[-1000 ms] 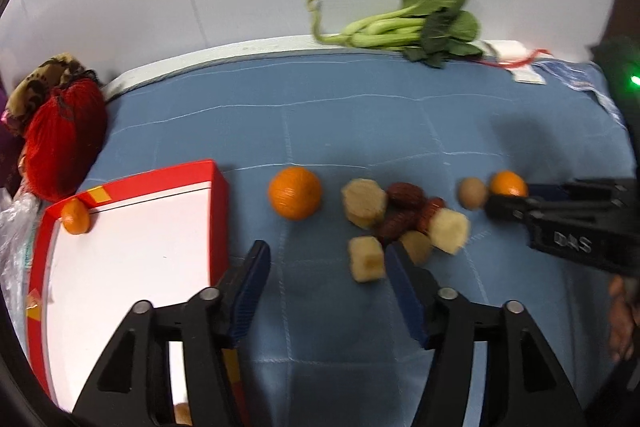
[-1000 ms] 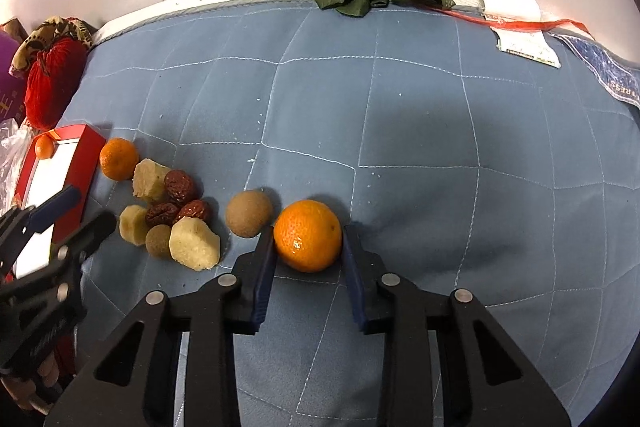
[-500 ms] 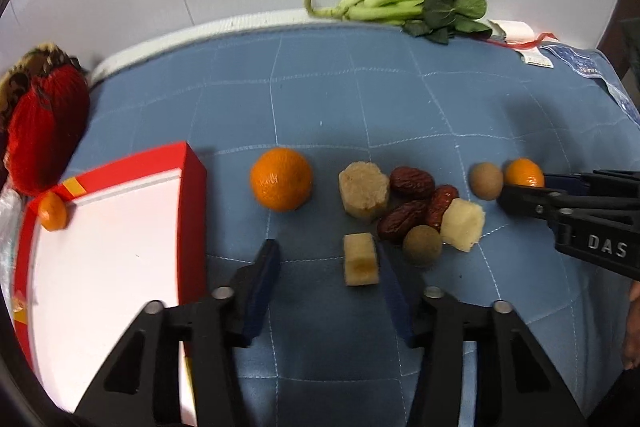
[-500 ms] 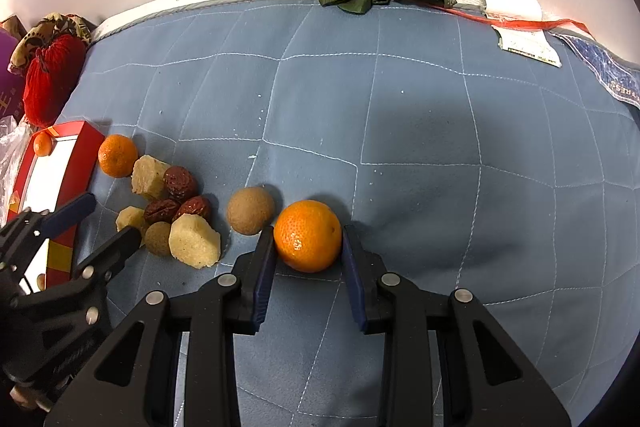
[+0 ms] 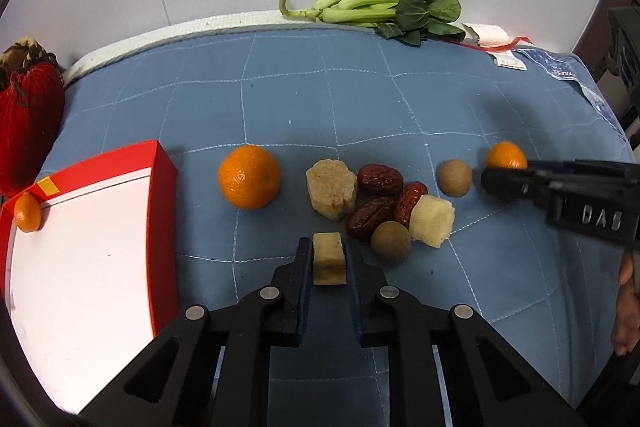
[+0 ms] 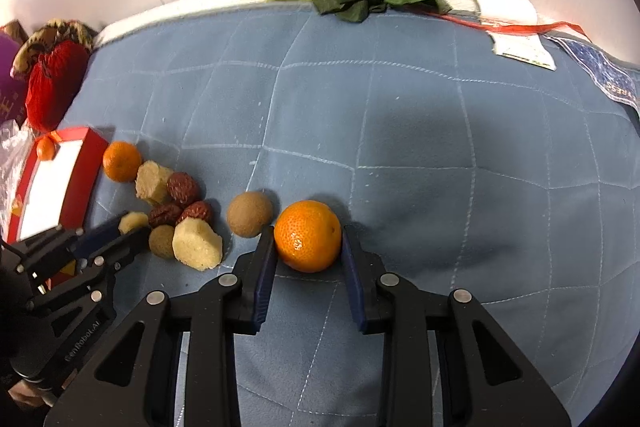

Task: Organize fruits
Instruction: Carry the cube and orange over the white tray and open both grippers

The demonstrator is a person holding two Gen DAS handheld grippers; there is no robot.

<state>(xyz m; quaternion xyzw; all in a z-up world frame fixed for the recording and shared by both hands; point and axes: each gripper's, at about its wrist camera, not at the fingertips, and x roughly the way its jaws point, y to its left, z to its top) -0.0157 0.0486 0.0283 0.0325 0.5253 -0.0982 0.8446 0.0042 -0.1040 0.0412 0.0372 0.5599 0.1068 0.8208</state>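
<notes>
The left gripper (image 5: 329, 259) is clamping its fingers on a pale sugarcane chunk (image 5: 329, 258) resting on the blue quilt (image 5: 280, 99), beside the dates (image 5: 374, 213). The right gripper (image 6: 308, 251) is bracketing an orange (image 6: 308, 235), fingers apparently touching both sides, though contact is hard to confirm.
</notes>
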